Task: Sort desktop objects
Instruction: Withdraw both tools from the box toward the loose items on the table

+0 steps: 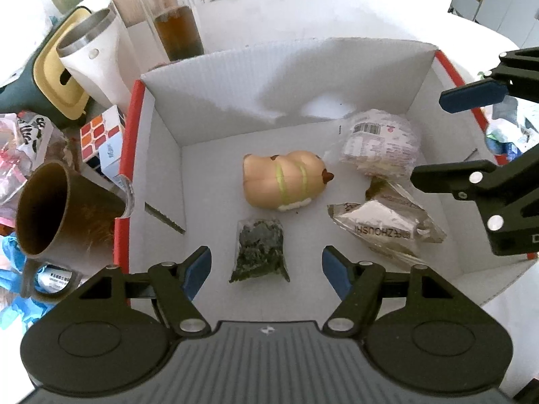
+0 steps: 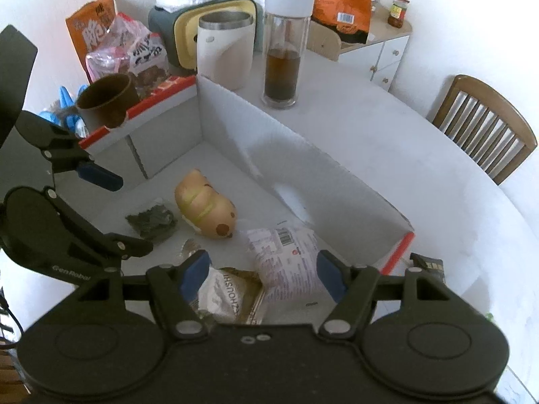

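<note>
The small bag of dark dried leaves (image 1: 258,251) lay flat on the floor of the white box (image 1: 161,141), beside the plush toy (image 1: 284,177) and two crinkly snack packets (image 1: 380,143); it looked light, soft and slippery, probably best pinched across its middle. The left gripper (image 1: 266,271) hung just above it with fingers (image 1: 197,269) spread wide, holding nothing. The right gripper (image 2: 261,274) was likewise wide open and empty above the snack packets.

I see a round white table (image 2: 387,141) carrying an open white cardboard box with red edges (image 2: 303,165). Toward the far edge a clear glass bottle of brown tea (image 2: 285,50) and a white steel-lined mug (image 2: 225,54) stand beside the box.
</note>
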`<state>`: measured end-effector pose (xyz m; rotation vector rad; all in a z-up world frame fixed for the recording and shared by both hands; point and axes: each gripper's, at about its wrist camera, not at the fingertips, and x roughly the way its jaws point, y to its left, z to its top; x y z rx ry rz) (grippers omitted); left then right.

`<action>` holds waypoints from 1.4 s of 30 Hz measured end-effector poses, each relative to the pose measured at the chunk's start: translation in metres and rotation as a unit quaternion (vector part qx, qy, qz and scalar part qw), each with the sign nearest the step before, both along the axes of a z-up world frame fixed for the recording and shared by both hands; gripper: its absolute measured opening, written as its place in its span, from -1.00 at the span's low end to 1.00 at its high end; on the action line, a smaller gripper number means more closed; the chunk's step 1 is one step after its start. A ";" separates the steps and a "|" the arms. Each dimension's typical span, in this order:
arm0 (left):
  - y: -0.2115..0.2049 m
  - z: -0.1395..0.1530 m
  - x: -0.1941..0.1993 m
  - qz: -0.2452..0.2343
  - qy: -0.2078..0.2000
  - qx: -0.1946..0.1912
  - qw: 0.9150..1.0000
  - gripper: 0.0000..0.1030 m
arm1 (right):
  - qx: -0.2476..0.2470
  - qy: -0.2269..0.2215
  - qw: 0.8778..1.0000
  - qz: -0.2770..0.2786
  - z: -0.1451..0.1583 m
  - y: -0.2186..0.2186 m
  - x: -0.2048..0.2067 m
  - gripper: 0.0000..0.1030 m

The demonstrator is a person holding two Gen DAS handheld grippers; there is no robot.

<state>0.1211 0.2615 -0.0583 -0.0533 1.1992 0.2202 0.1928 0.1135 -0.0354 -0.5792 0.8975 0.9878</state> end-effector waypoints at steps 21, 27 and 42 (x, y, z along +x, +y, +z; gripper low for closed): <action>-0.049 0.051 -0.052 -0.017 -0.081 0.008 0.997 0.53 | 0.064 -0.025 0.997 -0.023 0.052 -0.080 -0.048 0.45; -0.064 0.063 -0.071 -0.024 -0.110 0.012 0.994 0.62 | 0.088 -0.029 0.995 -0.037 0.062 -0.109 -0.061 0.52; -0.099 0.095 -0.124 -0.019 -0.196 0.006 0.980 0.98 | 0.151 -0.048 0.984 -0.083 0.090 -0.188 -0.100 0.62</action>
